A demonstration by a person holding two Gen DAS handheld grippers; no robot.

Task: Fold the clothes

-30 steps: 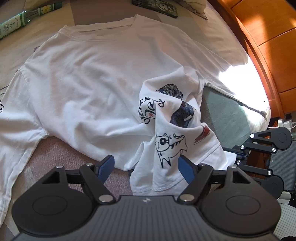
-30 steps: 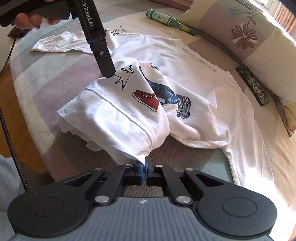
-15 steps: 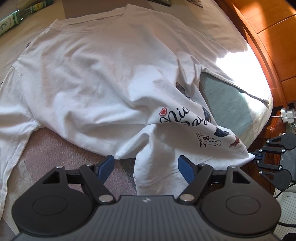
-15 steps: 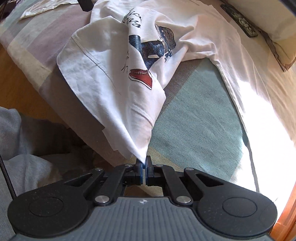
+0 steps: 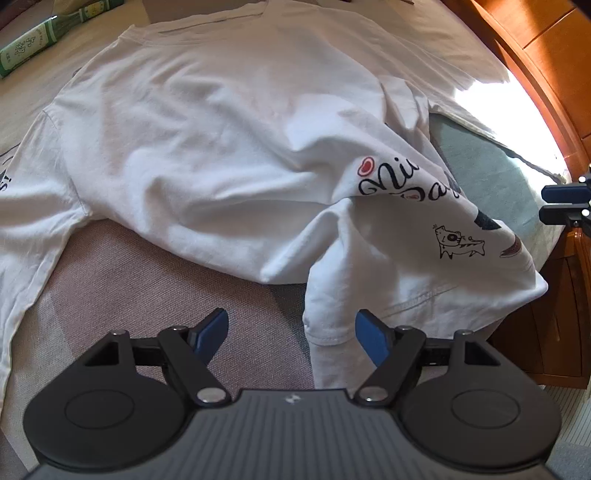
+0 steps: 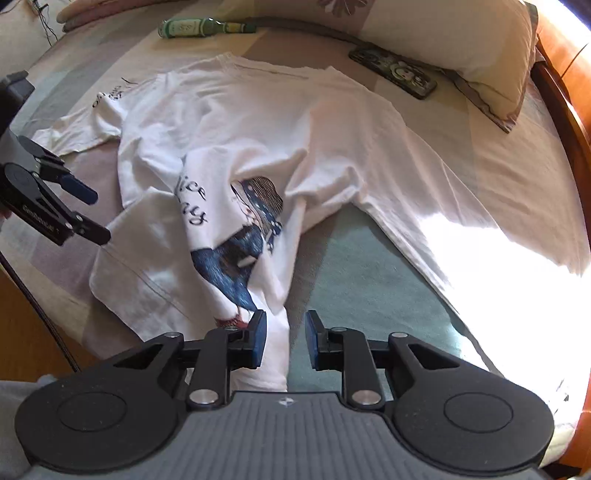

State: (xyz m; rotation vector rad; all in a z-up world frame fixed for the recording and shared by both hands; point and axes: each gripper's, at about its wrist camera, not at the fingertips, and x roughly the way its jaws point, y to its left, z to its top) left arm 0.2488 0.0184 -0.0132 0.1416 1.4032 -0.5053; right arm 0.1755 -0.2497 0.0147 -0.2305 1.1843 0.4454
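A white T-shirt (image 5: 221, 147) with a cartoon print lies chest-down on the bed, its lower part turned up so the print (image 6: 236, 258) shows. My left gripper (image 5: 291, 332) is open, and a hanging fold of the hem (image 5: 332, 325) sits between its fingers, close to the right pad. My right gripper (image 6: 286, 339) has its jaws opening; a bunched bit of the T-shirt (image 6: 332, 140) still lies between them against the left pad, with a gap on the other side. The left gripper (image 6: 85, 210) also shows at the shirt's far hem corner.
The striped bed cover (image 6: 369, 266) reaches under the shirt. A green bottle (image 6: 195, 27), a dark phone (image 6: 395, 72) and a flowered pillow (image 6: 443, 33) lie near the head end. A wooden bed frame (image 5: 535, 37) runs along the right. Grey clothing (image 6: 14, 424) is at the lower left.
My right gripper, shut on the hem corner before, has parted its jaws and swung over the bed. The left gripper has come down closer, with the hem fold now between its fingers.
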